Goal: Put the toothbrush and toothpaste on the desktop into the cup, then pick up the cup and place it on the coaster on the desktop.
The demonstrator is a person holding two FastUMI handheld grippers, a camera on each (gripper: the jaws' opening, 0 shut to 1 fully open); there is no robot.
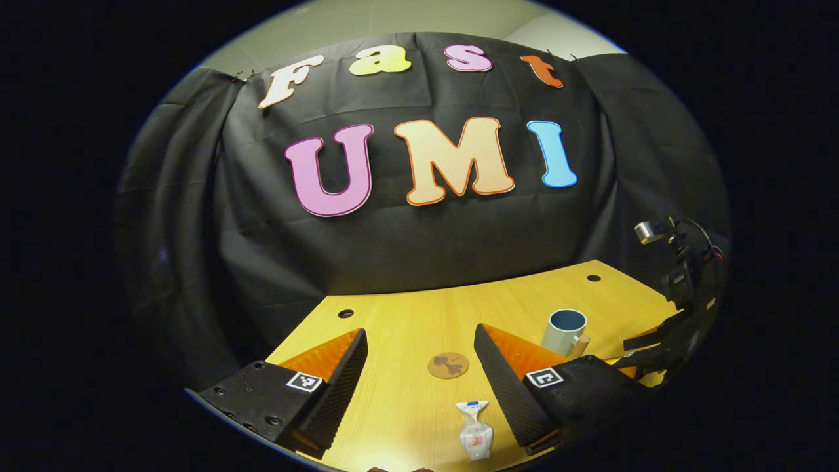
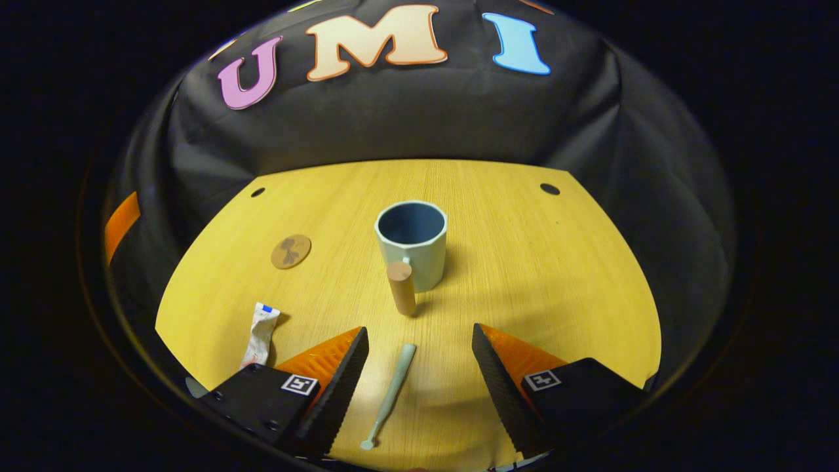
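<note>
On the wooden table (image 2: 524, 262), backed by black cloth, I see the toothbrush (image 2: 391, 393) lying near the front edge between the spread fingers of my right hand-held gripper (image 2: 419, 387), with the cup (image 2: 413, 242) upright mid-table behind it and empty. My left hand-held gripper (image 1: 419, 387) is also open, the toothpaste (image 1: 474, 429) low between its fingers and the coaster (image 1: 448, 365) just beyond. I judge the thin brush could slip or pivot when pinched, and the cup's handle (image 2: 401, 287) stands close enough to get knocked.

We are looking at a staged recording booth, not a home; crumpled black cloth wall (image 2: 406, 124) wraps the far edge of a pale wooden desktop (image 2: 537, 262); plain painted wall (image 1: 393, 19) above.
</note>
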